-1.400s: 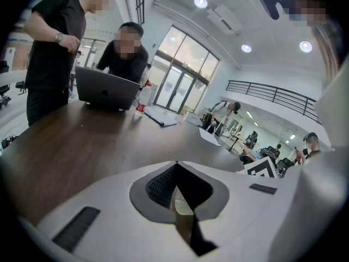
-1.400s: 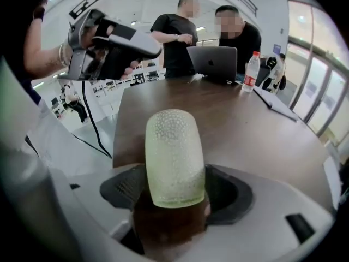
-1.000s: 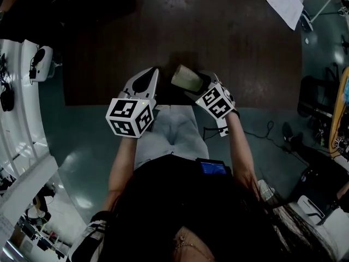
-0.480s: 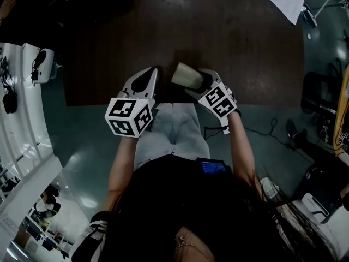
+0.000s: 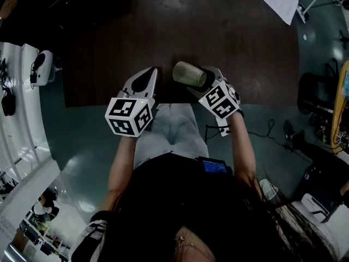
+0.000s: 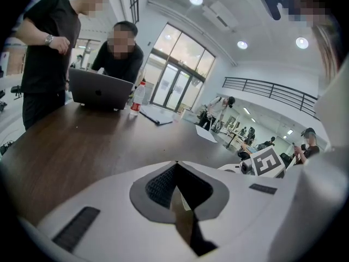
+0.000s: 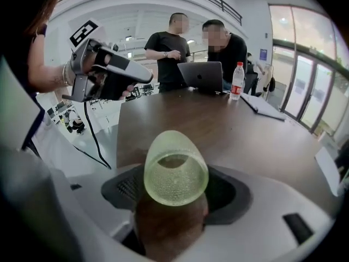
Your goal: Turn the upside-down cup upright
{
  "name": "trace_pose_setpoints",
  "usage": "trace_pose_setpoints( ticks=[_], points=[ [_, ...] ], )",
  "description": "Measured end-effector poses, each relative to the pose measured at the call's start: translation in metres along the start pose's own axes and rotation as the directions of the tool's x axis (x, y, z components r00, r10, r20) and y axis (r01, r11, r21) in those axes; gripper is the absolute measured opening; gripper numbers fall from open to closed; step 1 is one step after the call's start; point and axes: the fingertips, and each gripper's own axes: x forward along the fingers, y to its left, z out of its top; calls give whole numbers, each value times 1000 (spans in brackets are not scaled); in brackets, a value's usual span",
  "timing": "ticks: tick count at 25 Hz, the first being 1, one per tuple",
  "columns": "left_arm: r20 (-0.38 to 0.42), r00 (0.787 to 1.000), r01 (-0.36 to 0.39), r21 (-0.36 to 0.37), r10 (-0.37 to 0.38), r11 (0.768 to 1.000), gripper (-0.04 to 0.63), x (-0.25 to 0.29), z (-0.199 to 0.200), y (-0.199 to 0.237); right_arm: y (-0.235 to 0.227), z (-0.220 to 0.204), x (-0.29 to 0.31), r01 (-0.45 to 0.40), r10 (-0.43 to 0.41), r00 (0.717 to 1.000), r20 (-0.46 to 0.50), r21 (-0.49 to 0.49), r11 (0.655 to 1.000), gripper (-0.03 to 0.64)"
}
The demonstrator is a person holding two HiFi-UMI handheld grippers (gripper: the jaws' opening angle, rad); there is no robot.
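Note:
A translucent green cup (image 5: 189, 73) hangs just above the near edge of the dark wooden table (image 5: 229, 37), tipped on its side. My right gripper (image 5: 203, 79) is shut on it, one jaw on each side. In the right gripper view the cup (image 7: 175, 165) fills the space between the jaws, one round end toward the camera. My left gripper (image 5: 145, 78) hovers to the cup's left at the table edge, jaws together with nothing in them. The left gripper view shows its closed tips (image 6: 177, 187) and no cup.
A sheet of paper (image 5: 281, 1) lies at the table's far right corner. At the far end two people stand by a laptop (image 7: 203, 75), a water bottle (image 7: 236, 81) and a notebook (image 7: 264, 107). The floor and the person's legs are below the near edge.
My right gripper has risen a little with the cup, which now lies more on its side. The left gripper has stayed where it was.

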Motion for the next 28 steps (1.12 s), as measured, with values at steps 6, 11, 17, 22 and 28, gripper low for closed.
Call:
trace_pose_setpoints(
  ticks=[6, 11, 17, 22, 28],
  points=[
    [23, 1000, 14, -6, -14, 1000, 2, -4, 5, -7, -5, 7, -18, 40, -42, 998, -46, -50, 998, 334],
    [38, 999, 19, -14, -19, 1000, 2, -5, 7, -7, -5, 10, -15, 46, -52, 996, -69, -87, 995, 333],
    [40, 999, 11, -27, -10, 1000, 2, -5, 6, -6, 0, 7, 1, 37, -58, 989, -133, -152, 988, 333],
    [37, 999, 2, -40, 0, 999, 2, -7, 2, -4, 7, 9, 9, 21, -40, 992, -121, -155, 988, 333],
    [25, 1000, -10, -52, 11, 999, 2, -8, -8, 3, 10, 15, 17, 25, -37, 996, -82, -143, 989, 333]
  ],
)
